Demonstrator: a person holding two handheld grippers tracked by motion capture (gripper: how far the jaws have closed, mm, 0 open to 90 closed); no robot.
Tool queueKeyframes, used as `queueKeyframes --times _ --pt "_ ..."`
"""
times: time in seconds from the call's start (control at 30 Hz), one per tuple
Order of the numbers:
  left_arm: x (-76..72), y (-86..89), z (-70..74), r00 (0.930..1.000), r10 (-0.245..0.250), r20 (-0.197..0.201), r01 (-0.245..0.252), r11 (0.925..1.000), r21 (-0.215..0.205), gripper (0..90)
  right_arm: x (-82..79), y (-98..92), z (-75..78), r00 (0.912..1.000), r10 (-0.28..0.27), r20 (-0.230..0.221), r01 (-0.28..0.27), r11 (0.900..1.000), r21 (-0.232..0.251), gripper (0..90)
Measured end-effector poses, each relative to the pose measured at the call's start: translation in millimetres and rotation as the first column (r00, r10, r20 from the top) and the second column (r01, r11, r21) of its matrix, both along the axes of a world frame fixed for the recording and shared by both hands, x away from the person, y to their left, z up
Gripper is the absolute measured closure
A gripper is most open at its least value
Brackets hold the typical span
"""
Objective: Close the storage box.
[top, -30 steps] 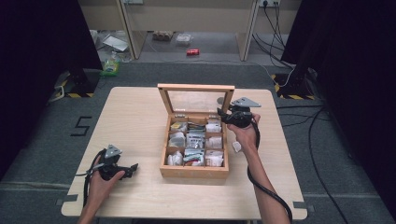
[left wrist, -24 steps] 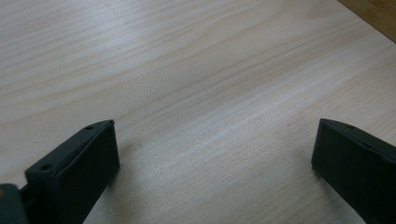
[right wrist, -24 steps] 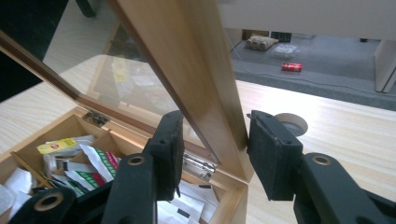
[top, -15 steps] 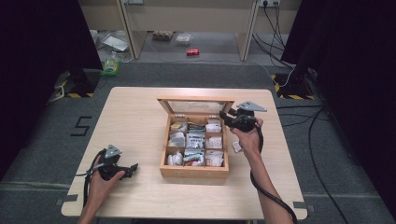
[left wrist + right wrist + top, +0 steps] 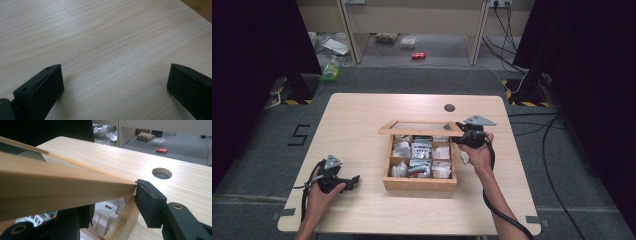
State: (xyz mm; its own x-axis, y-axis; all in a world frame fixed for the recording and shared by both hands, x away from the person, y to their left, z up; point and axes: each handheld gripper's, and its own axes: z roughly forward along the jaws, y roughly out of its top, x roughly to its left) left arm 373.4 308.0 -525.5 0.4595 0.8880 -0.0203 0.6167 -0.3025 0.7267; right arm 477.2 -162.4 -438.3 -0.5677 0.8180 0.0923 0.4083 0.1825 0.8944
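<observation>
Lid (image 5: pixel 421 127) – glazed wooden frame, hinged at box (image 5: pixel 419 184) far edge, half lowered, long axis across table (image 5: pixel 362 115) centre | right gripper (image 5: pixel 468 136) pinches lid's right corner, jaws just opening slightly, packets below | left gripper (image 5: pixel 354 179) spread, empty – near-left table corner, farther away

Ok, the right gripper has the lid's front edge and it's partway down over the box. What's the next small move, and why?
Probably ease the lid down until it rests on the box. The right gripper grips the lid's front rail at its corner, and the lid hangs low and tilted over the packets, with nothing sticking up to block it. The left gripper sits open on the table, away from the box.
</observation>
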Motion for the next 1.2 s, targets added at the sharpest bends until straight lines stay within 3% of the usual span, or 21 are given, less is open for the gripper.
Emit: queueKeyframes --times 0.23,0.67,0.9,1.2 --pt "0.0 0.0 0.0 1.0 0.0 0.0 0.0 1.0 0.0 0.1 -7.4 -6.9 -4.1 0.9995 0.026 0.017 -0.027 0.998 0.06 52.9" --pt "-0.1 0.0 0.0 1.0 0.001 0.0 -0.001 1.0 0.0 0.1 -26.5 -9.0 8.2 0.9983 0.05 0.03 -0.052 0.997 0.054 52.0" --pt "-0.2 -0.1 0.0 1.0 0.001 0.0 -0.001 1.0 0.001 0.1 -38.3 -10.3 14.9 0.9977 0.059 0.034 -0.061 0.995 0.074 51.6" --pt "-0.2 0.0 0.0 1.0 0.001 0.0 -0.001 1.0 0.001 0.1 -50.7 -14.5 11.5 0.9981 0.061 0.004 -0.061 0.996 0.066 51.9"
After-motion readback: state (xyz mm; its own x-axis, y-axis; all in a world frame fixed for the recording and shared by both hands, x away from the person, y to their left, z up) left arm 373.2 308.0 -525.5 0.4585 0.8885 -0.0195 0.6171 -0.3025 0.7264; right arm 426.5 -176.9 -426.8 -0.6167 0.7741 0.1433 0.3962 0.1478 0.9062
